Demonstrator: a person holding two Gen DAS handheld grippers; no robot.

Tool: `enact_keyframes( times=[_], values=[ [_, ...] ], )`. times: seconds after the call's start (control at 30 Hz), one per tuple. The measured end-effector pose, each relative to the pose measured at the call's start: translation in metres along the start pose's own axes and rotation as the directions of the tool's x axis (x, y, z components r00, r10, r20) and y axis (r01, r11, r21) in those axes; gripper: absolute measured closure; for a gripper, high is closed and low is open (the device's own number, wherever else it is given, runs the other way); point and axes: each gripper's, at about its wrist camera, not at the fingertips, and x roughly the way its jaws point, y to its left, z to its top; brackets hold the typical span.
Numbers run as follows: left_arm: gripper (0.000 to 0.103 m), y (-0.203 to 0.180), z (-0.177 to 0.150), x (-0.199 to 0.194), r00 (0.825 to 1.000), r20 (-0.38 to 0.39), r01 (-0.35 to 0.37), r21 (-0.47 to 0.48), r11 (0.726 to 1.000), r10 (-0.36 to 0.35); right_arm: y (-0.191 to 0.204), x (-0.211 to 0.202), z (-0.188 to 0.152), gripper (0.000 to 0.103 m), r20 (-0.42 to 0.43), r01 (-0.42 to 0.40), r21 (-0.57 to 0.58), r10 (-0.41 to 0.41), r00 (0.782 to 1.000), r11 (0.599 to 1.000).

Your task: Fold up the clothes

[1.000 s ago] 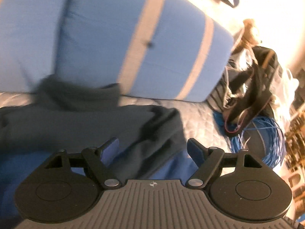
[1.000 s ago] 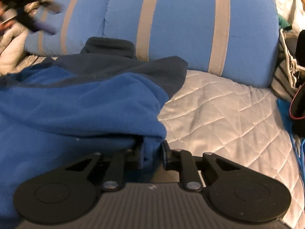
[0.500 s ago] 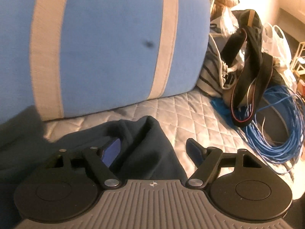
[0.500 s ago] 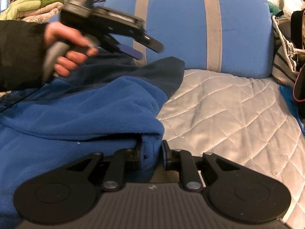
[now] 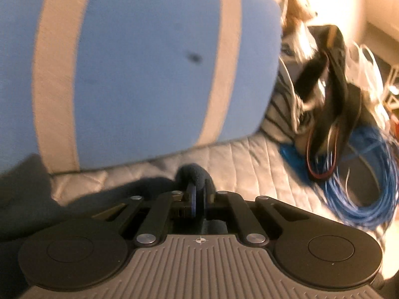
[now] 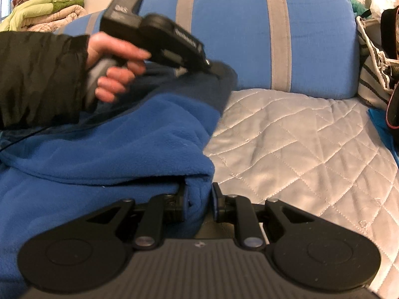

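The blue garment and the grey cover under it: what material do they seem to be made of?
Blue garment: probably fleece, matte and fuzzy, bending in thick soft folds; its darker navy part looks equally napped.
Grey cover: looks like quilted fabric, stitched in a diamond pattern, with a slight sheen that suggests a smooth synthetic or satin-like weave. The exact fibre cannot be told.
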Motion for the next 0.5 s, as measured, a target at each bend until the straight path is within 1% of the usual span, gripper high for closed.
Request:
enact_keyframes(
  times=[0.07,0.17,0.23,0.27,0.3,0.33,0.37,0.4,0.43,0.5],
  values=[
    [0.098,0.004,0.004,-0.002,0.999,0.002,-0.036,0.004,0.999,0.036,0.0,0.0,0.0,0.085,-0.001,0.001,-0.002,-0.001,1.0,1.0],
    [0.097,0.01,-0.001,0.006,0.997,-0.011,-0.074,-0.007,0.997,0.074,0.002,0.001,0.0,0.085,-0.002,0.009,-0.011,-0.009,1.0,1.0],
    [0.094,0.014,-0.005,0.017,0.994,-0.025,-0.106,-0.032,0.994,0.105,0.004,0.001,0.0,0.085,-0.003,0.015,-0.018,-0.015,1.0,1.0],
    [0.089,0.016,-0.006,0.022,0.992,-0.03,-0.123,-0.042,0.992,0.122,0.004,0.002,-0.001,0.085,-0.003,0.017,-0.021,-0.017,1.0,1.0],
    [0.073,0.017,-0.007,0.027,0.99,-0.036,-0.14,-0.051,0.989,0.138,0.005,0.002,-0.001,0.085,-0.004,0.021,-0.024,-0.021,1.0,0.999],
    [0.061,0.018,-0.007,0.029,0.988,-0.039,-0.154,-0.053,0.987,0.152,0.006,0.003,0.0,0.085,-0.005,0.024,-0.027,-0.024,1.0,0.999],
    [0.04,0.019,-0.007,0.03,0.98,-0.045,-0.195,-0.05,0.98,0.193,0.006,0.003,-0.001,0.085,-0.006,0.027,-0.03,-0.027,1.0,0.999],
    [0.028,0.019,-0.006,0.027,0.974,-0.046,-0.225,-0.05,0.973,0.222,0.007,0.003,-0.001,0.085,-0.006,0.029,-0.033,-0.03,1.0,0.999],
    [0.027,0.019,-0.006,0.024,0.967,-0.047,-0.253,-0.05,0.966,0.251,0.007,0.003,0.0,0.085,-0.007,0.031,-0.034,-0.032,0.999,0.999],
    [0.027,0.023,-0.003,0.012,0.971,-0.049,-0.236,-0.057,0.97,0.234,0.007,0.003,0.0,0.083,-0.007,0.035,-0.034,-0.035,0.999,0.999]
  ],
)
